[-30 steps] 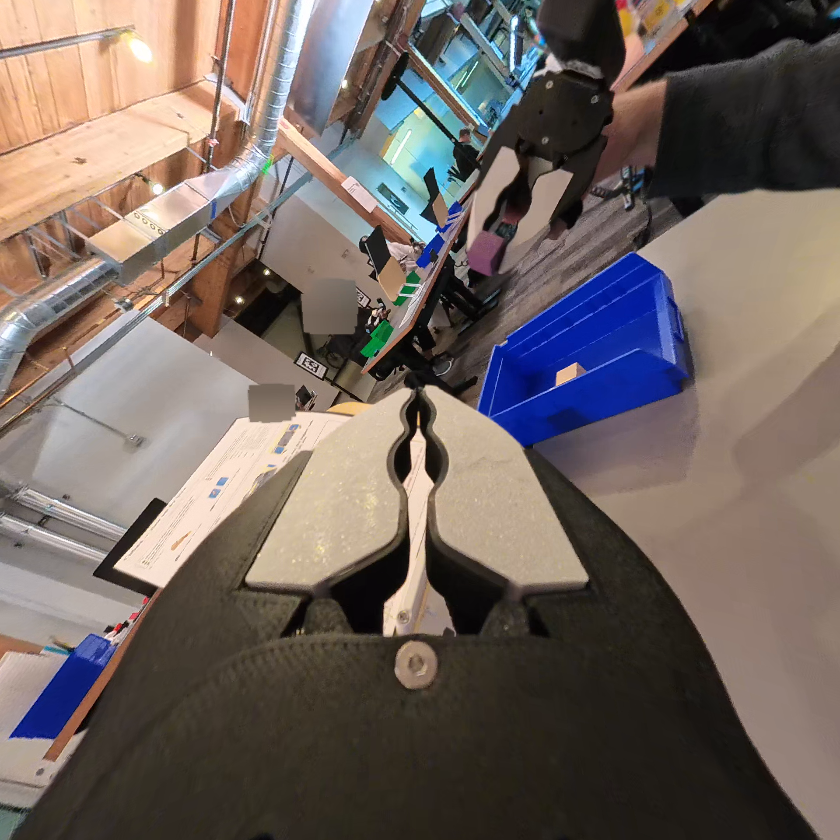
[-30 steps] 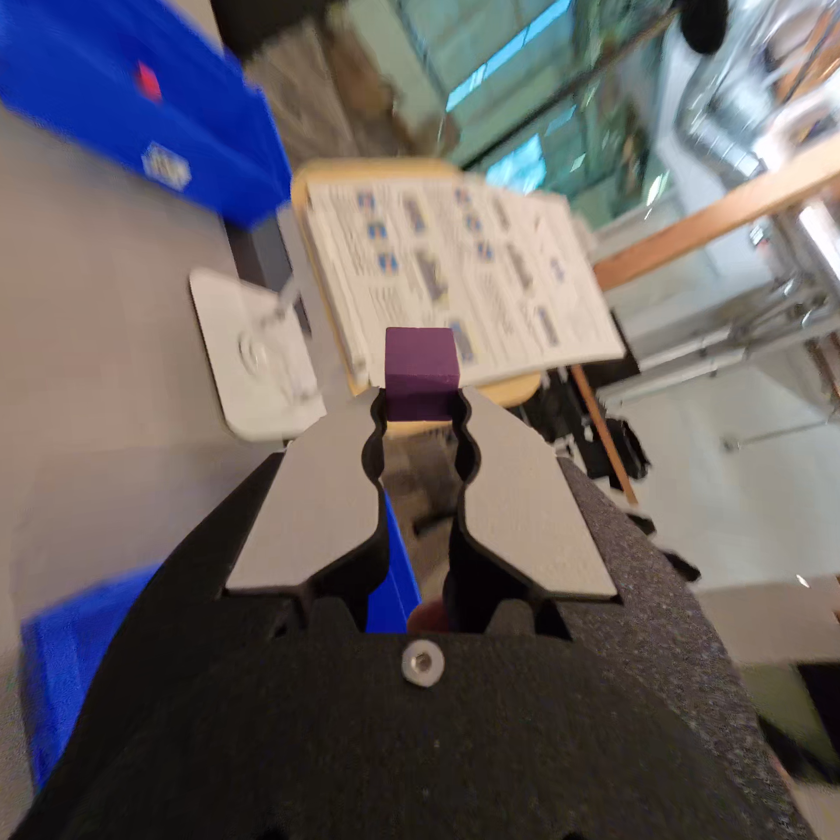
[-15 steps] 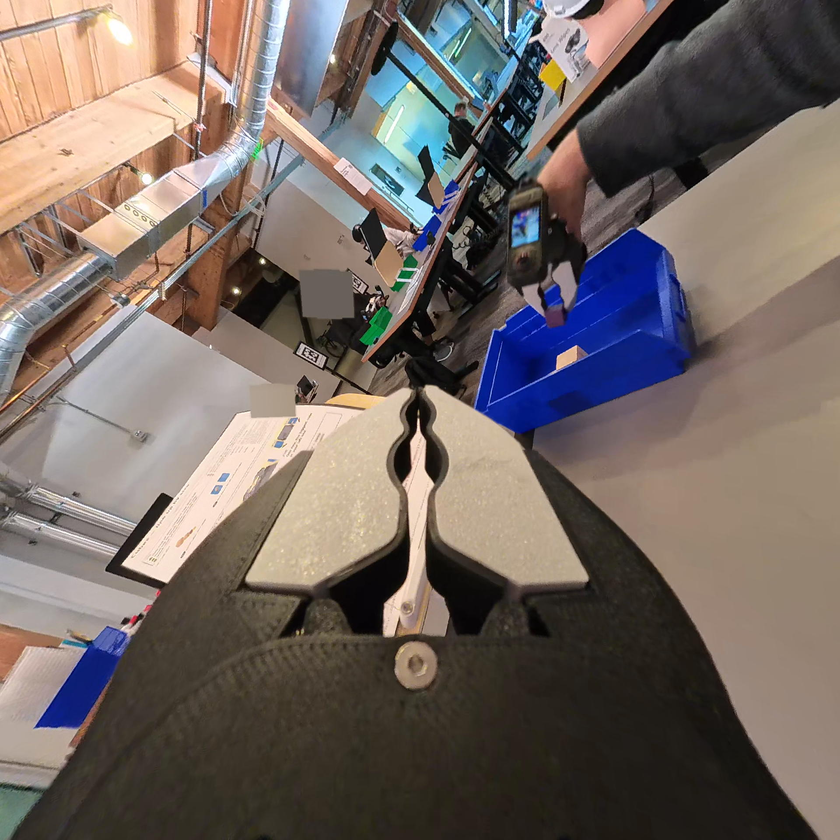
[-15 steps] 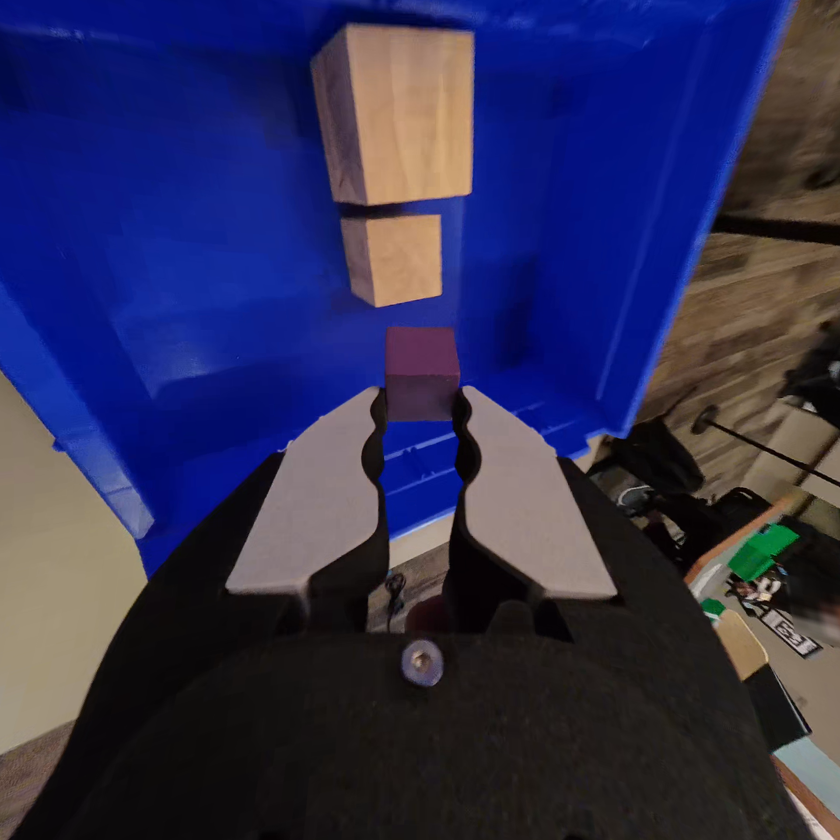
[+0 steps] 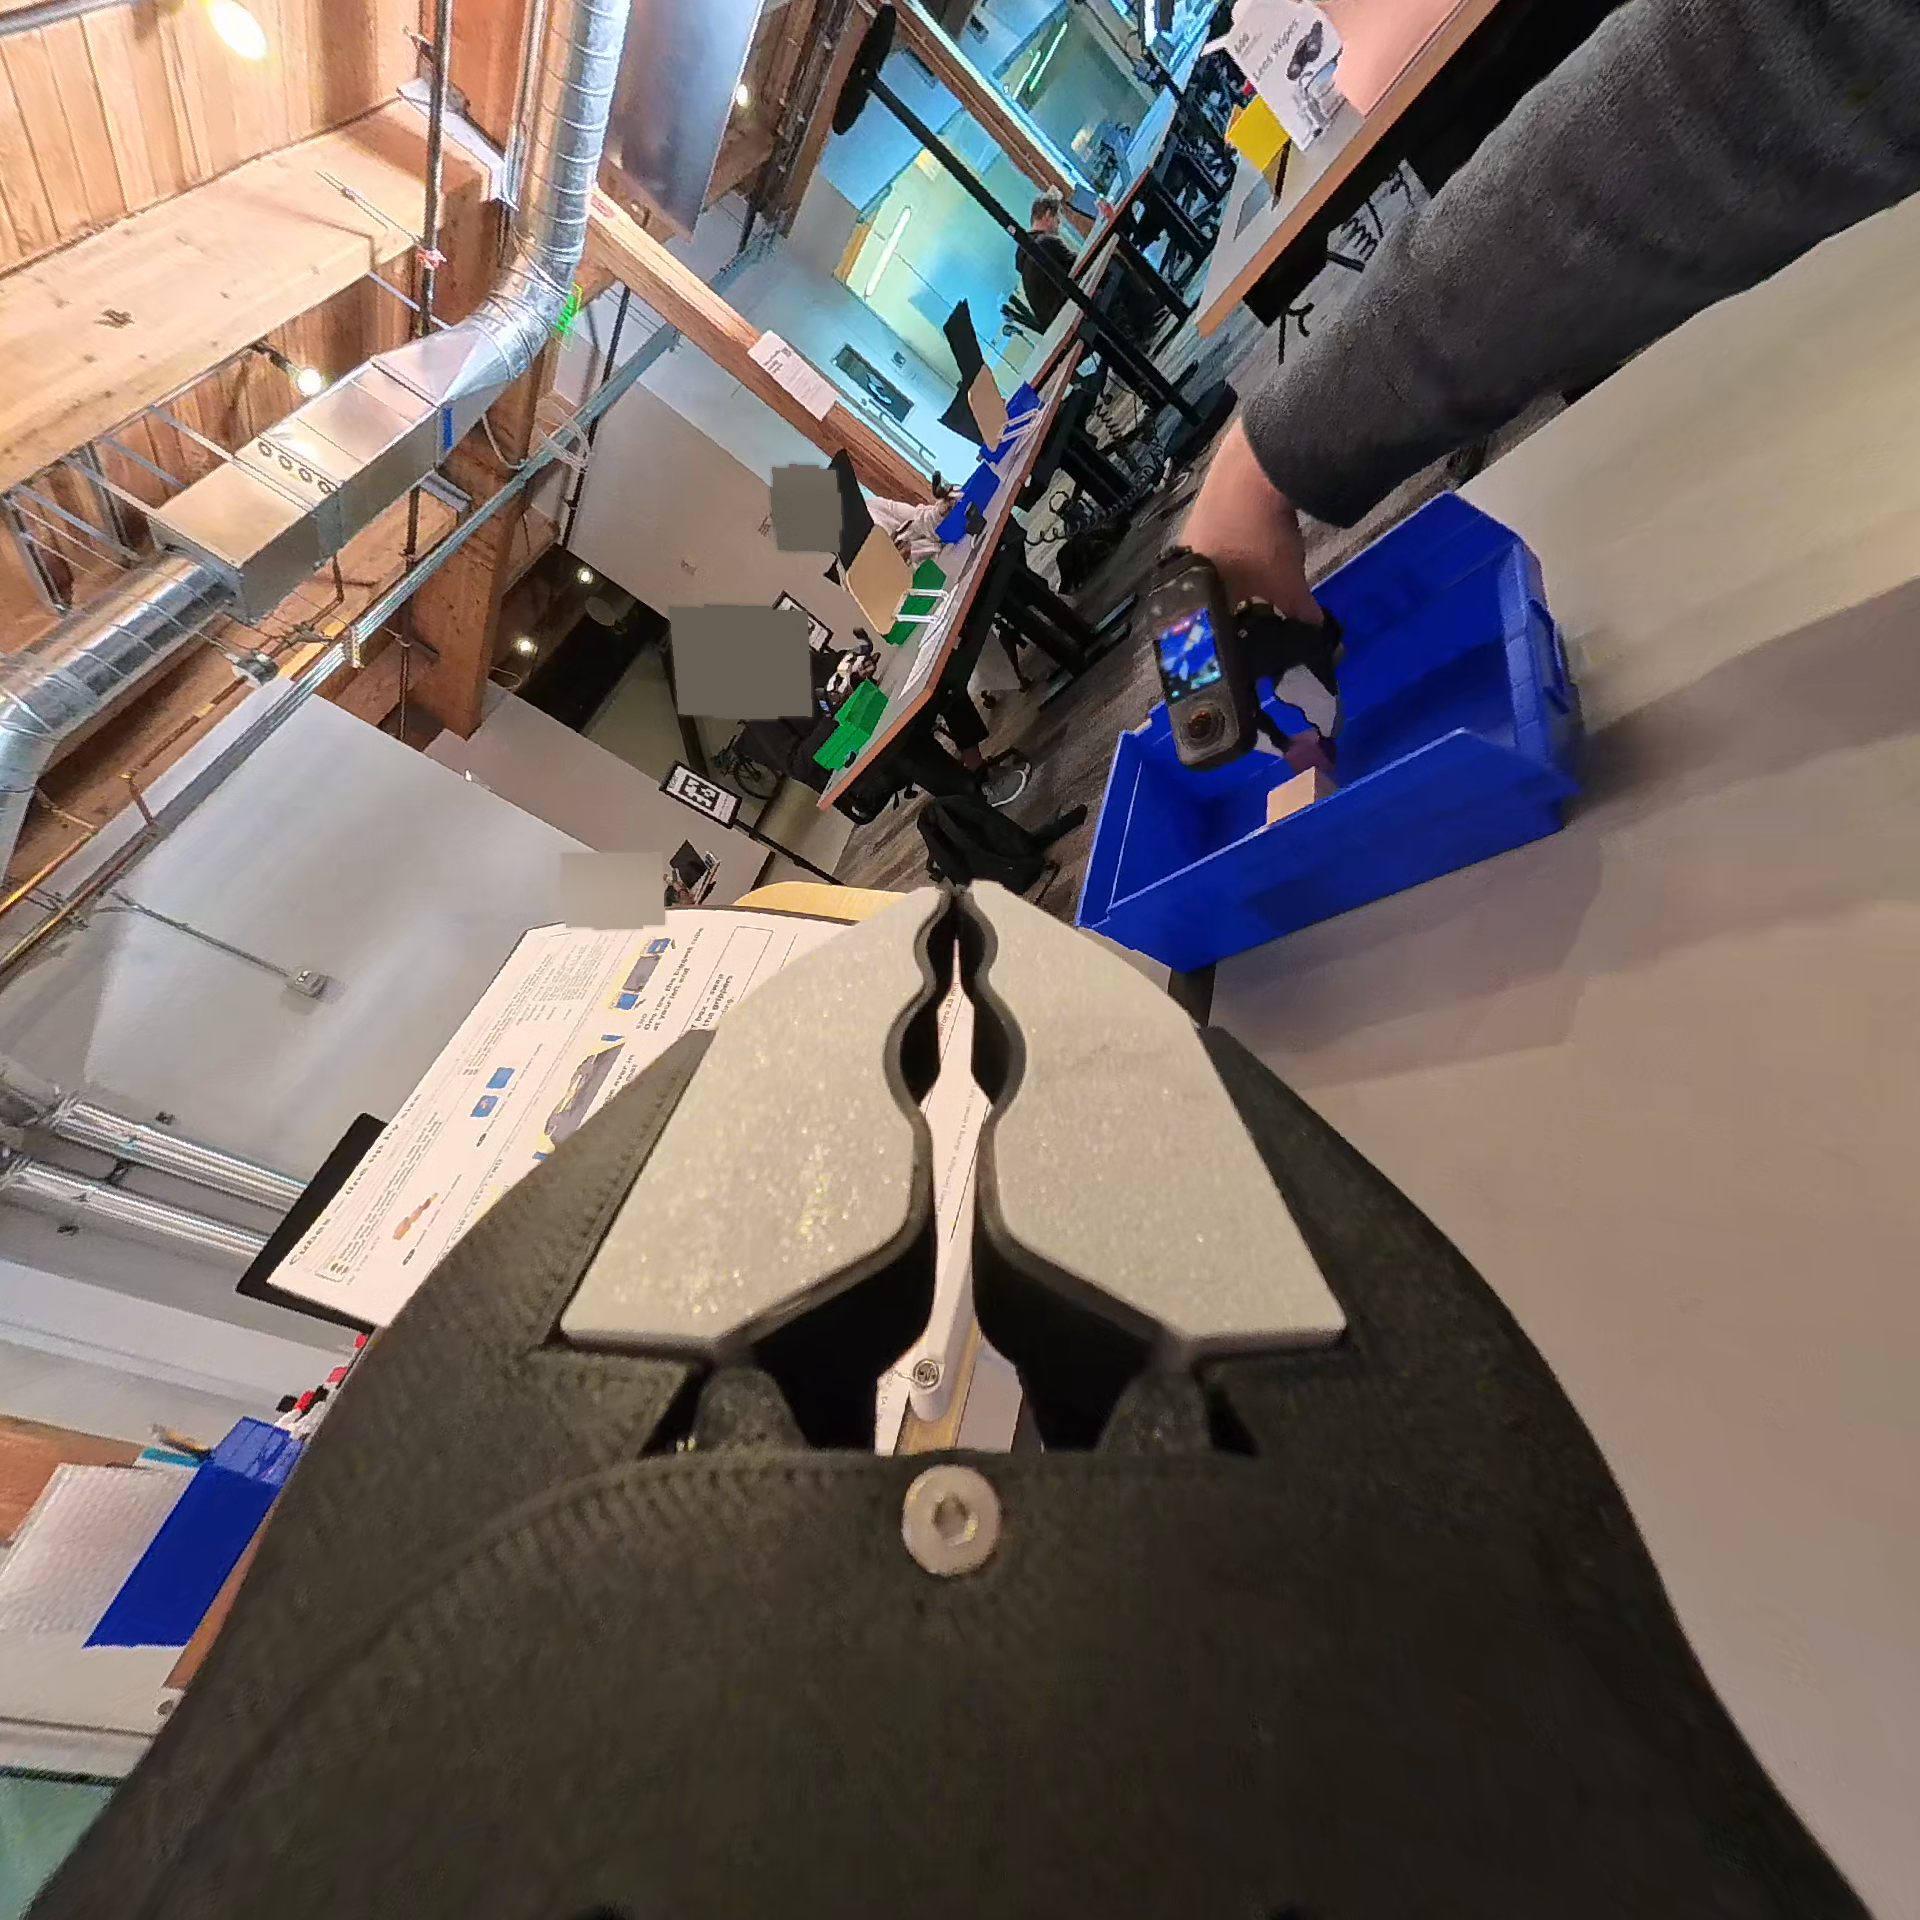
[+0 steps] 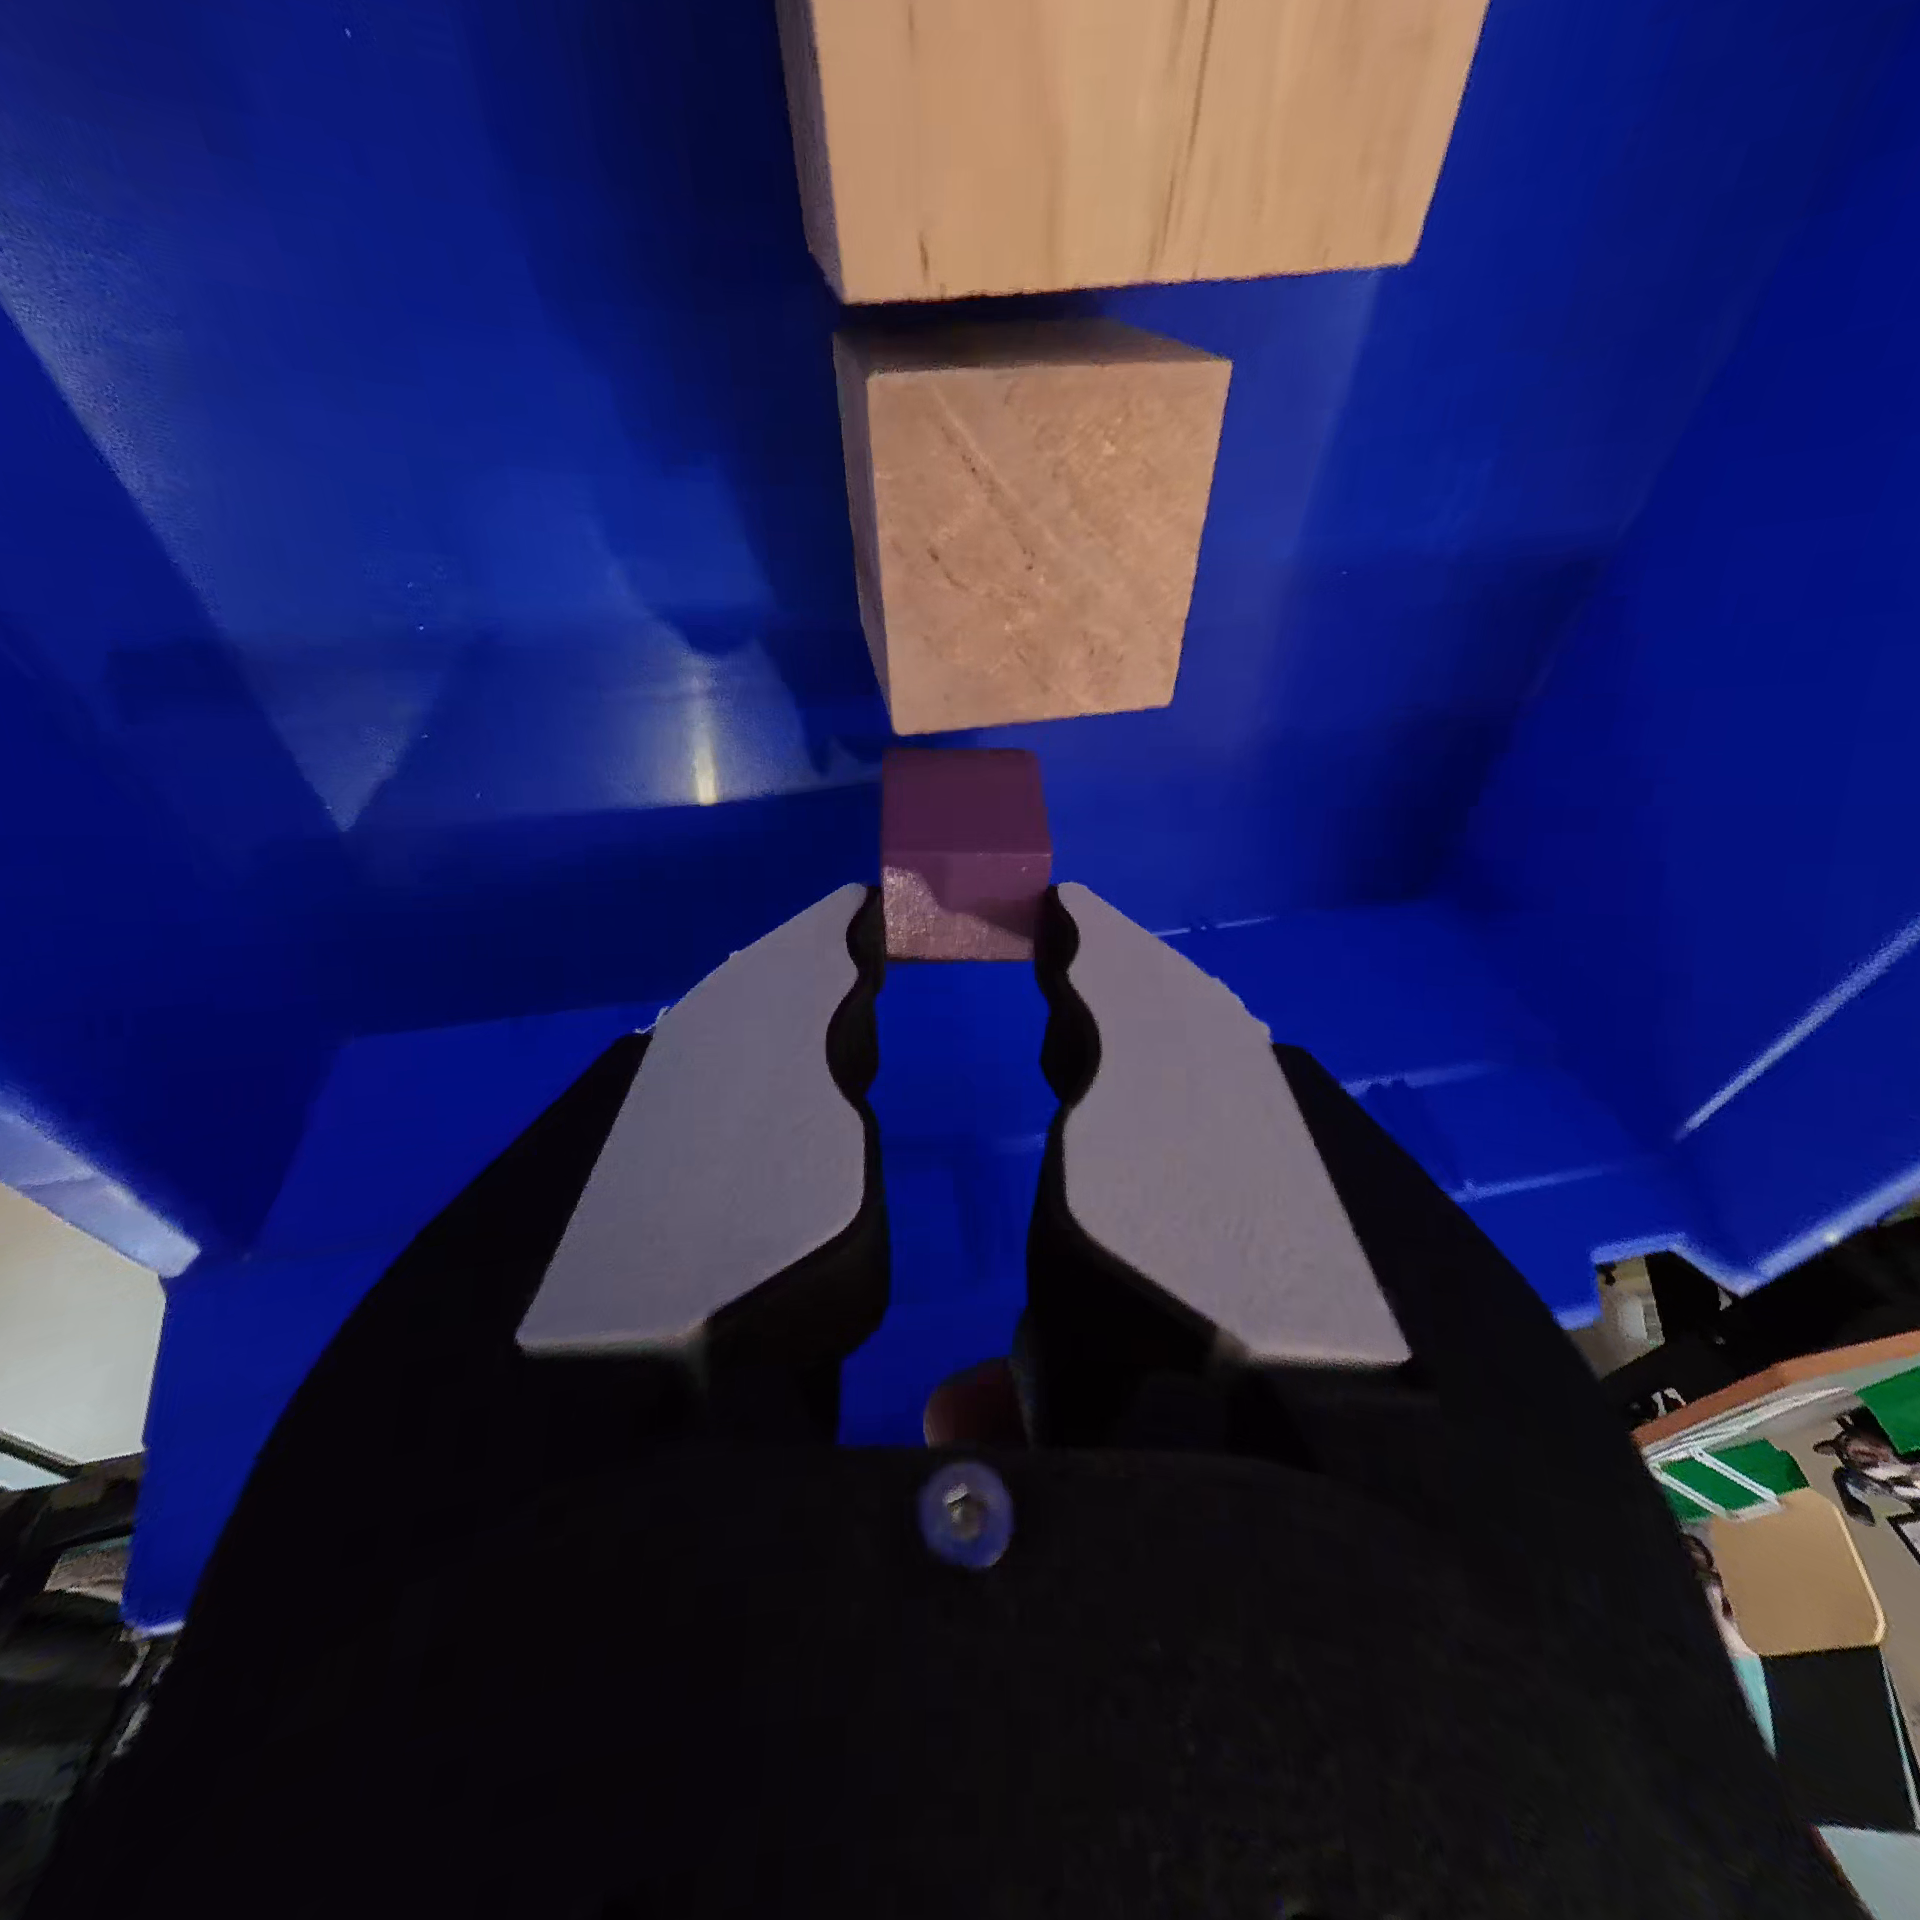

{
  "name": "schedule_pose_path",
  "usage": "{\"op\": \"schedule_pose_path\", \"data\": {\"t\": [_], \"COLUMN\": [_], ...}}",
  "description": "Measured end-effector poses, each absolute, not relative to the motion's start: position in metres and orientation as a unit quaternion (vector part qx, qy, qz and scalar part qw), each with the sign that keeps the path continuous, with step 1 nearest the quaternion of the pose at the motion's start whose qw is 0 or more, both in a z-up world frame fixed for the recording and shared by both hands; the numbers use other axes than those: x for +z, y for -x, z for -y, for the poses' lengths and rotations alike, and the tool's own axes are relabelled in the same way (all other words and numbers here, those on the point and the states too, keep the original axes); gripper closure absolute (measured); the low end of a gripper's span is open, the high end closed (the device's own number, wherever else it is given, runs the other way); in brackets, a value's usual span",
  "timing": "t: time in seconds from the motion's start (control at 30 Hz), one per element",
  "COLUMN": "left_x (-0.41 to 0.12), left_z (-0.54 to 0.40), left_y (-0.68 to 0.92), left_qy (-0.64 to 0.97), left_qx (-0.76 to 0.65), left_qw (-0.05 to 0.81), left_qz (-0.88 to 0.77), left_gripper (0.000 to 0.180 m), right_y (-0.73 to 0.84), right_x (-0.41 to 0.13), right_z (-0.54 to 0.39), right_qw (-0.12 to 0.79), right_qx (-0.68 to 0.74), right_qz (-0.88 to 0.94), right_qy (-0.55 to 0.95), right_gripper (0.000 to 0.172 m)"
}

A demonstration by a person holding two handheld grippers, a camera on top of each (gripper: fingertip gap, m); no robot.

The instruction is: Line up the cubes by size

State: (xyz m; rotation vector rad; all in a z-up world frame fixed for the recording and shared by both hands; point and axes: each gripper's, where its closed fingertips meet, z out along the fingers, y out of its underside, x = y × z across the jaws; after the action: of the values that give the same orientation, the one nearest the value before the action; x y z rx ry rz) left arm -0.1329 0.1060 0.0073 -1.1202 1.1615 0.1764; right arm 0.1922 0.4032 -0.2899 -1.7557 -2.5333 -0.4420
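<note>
Small purple cube (image 6: 961,852) in line below medium (image 6: 1029,540), large wooden cubes (image 6: 1122,135), blue bin (image 6: 416,520).

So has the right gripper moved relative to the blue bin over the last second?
Yes. The right gripper, shut on the purple cube, has come down into the blue bin; the cube now sits just short of the smaller wooden cube.

— The blue bin (image 6: 416,520)?
— Glossy moulded plastic. The two tan cubes, big (image 6: 1122,135) and middle (image 6: 1034,540), are bare wood (grain showing).
— The purple cube (image 6: 961,862)?
— Matt paint; the gripper pads (image 6: 748,1143) look grainy and dull.
</note>
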Motion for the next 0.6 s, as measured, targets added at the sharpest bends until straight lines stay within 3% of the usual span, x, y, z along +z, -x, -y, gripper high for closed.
{"op": "schedule_pose_path", "data": {"t": [0.6], "left_x": [0.003], "left_z": [-0.109], "left_y": [0.13], "left_qy": [0.505], "left_qx": [0.079], "left_qw": [0.68], "left_qz": [-0.526], "left_gripper": [0.18], "right_y": [-0.186], "right_x": [-0.308], "right_z": [-0.404], "right_qw": [-0.023], "right_qx": [-0.132], "right_qz": [0.819], "right_qy": [0.558], "right_gripper": [0.144]}}
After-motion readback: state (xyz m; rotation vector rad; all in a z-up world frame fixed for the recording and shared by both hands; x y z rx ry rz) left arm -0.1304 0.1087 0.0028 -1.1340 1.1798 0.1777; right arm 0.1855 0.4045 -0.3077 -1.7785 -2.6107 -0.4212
